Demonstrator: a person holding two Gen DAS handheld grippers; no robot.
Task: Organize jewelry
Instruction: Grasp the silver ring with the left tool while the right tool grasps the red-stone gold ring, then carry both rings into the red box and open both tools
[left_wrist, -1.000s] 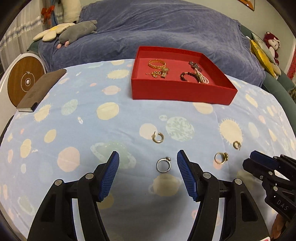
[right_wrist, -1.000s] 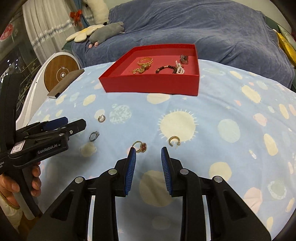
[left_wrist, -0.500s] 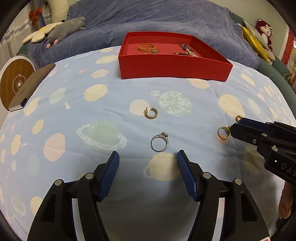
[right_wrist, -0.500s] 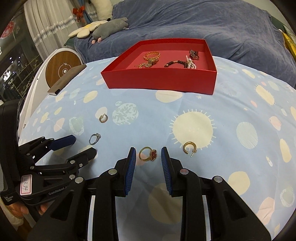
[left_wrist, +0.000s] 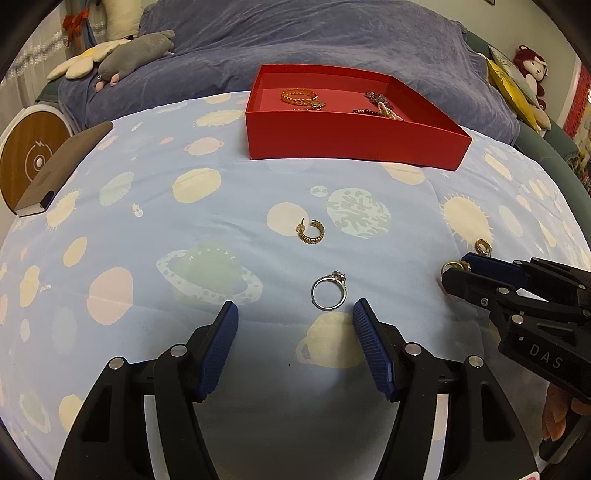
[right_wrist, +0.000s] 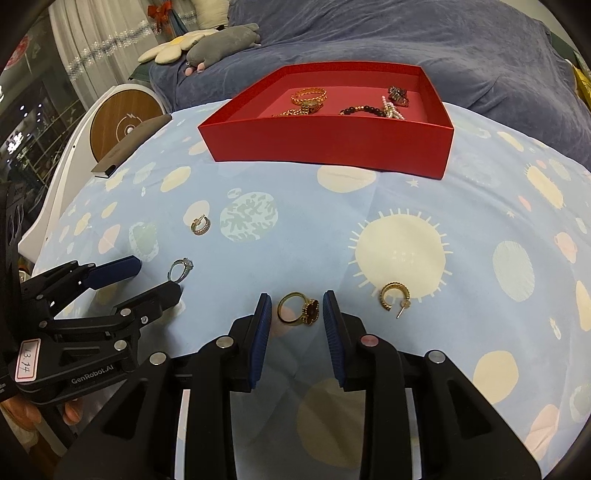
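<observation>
While the left gripper (left_wrist: 291, 317) keeps its blue pads spread wide, as it did half a second ago, the silver ring (left_wrist: 328, 293) now sits closer to its fingertips, just beyond them at 12 o'clock and not touched. The right gripper (right_wrist: 297, 310) has also closed in on the cloth: the gold ring with the dark clover (right_wrist: 299, 309), which lay just ahead of its tips before, now lies between the two pads, which are part-open and not yet pressing it.

A gold hoop earring (right_wrist: 394, 297) rests on the sun print at 3 o'clock from that ring, near but apart. A second hoop earring (left_wrist: 311, 232) lies at 12 o'clock beyond the silver ring. The red tray (right_wrist: 332, 138) stands farther off at 12 o'clock on the planet-print cloth (left_wrist: 147, 229), holding a gold bangle (right_wrist: 309, 96), a dark bead bracelet (right_wrist: 364, 109) and other pieces. A brown notebook (left_wrist: 62, 170) lies at 10 o'clock near the cloth's edge. Nothing lies between either gripper and its ring; the two grippers stand side by side, apart.
</observation>
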